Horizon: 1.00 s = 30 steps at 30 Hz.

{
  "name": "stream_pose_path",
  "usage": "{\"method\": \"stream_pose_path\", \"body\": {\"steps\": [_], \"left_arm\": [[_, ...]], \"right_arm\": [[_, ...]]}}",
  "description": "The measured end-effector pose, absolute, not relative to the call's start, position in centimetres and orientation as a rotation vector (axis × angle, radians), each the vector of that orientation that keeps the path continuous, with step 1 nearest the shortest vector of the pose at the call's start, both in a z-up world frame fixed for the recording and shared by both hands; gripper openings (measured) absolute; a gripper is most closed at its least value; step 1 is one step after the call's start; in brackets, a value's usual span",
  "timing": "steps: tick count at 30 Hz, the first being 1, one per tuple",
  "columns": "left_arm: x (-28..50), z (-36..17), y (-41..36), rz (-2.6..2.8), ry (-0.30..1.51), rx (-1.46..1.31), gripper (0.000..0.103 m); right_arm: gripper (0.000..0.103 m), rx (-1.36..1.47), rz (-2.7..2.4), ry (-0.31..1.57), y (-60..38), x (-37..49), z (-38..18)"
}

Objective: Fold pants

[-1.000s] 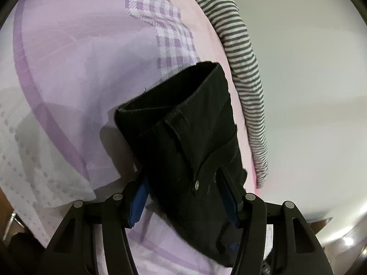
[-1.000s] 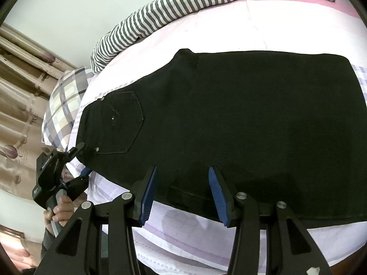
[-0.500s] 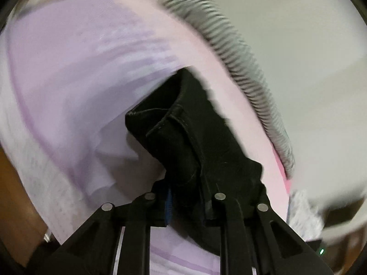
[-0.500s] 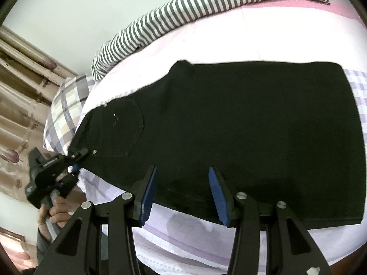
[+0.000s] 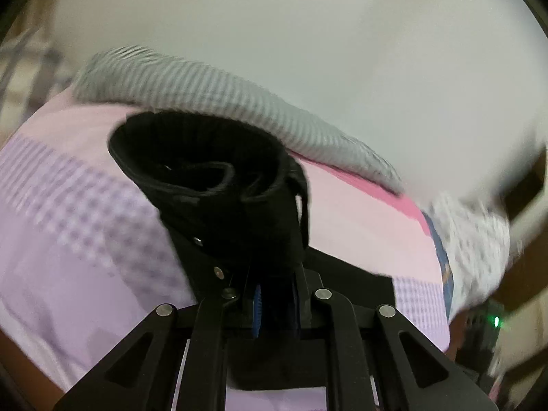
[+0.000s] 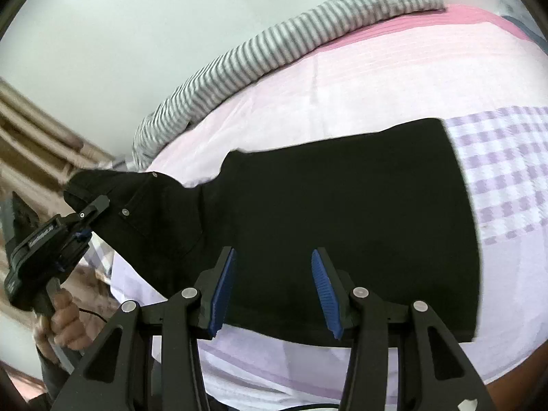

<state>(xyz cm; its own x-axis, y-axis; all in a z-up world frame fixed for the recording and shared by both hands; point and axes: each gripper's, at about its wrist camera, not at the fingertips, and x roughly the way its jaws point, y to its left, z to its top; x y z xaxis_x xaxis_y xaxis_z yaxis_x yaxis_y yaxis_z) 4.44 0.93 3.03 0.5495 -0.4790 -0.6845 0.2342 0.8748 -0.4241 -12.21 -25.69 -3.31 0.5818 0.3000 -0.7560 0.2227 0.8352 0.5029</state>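
Between left claw [image 5: 274, 294] fingers, seemingly: pants [image 5: 219, 185]

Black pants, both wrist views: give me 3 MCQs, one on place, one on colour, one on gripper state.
1. Which end of the black pants is lifted off the bed sheet?
A. waistband end
B. leg-hem end
C. neither end

2. What colour are the pads on the right gripper fingers?
A. red
B. blue
C. white

3. What state is the left gripper in?
A. open above the pants
B. shut on the pants
C. shut on the striped blanket

Answers: 1 A, the right wrist view shows the riveted pocket end raised at the left. 2 B, blue ribbed pads show on both fingers. 3 B, black fabric is pinched between its closed fingers.
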Motion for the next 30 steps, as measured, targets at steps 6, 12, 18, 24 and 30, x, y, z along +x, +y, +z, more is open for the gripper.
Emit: {"method": "stream_pose_path", "body": {"steps": [6,12,18,24,30], "left_arm": [[2.0,2.6,-8.2,-0.615,0.913,-0.109,0.013],[-0.3,-3.2,-15.5,-0.727,1.092,0.027,0.013],[-0.6,-6.1,-18.4,-0.704,1.191,0.129,0.016],[-1.3,-5.9,-18.3,-0.765,1.220,0.144,0.036],[-2.1,-2.8,-16.3,-0.845,1.160,0.104,0.046]], "right_arm": [[0.044,0.650,-0.015,0.924,-29.1,-13.6,-2.9],[0.044,0.693,-0.067,0.892,-31.9,-15.1,-2.9],[0.044,0.724,-0.084,0.898,-33.1,-15.8,-3.6],[0.044,0.757,-0.066,0.909,-33.4,-15.6,-4.2],[0.044,0.750,-0.042,0.937,-33.1,-15.3,-4.5]]}}
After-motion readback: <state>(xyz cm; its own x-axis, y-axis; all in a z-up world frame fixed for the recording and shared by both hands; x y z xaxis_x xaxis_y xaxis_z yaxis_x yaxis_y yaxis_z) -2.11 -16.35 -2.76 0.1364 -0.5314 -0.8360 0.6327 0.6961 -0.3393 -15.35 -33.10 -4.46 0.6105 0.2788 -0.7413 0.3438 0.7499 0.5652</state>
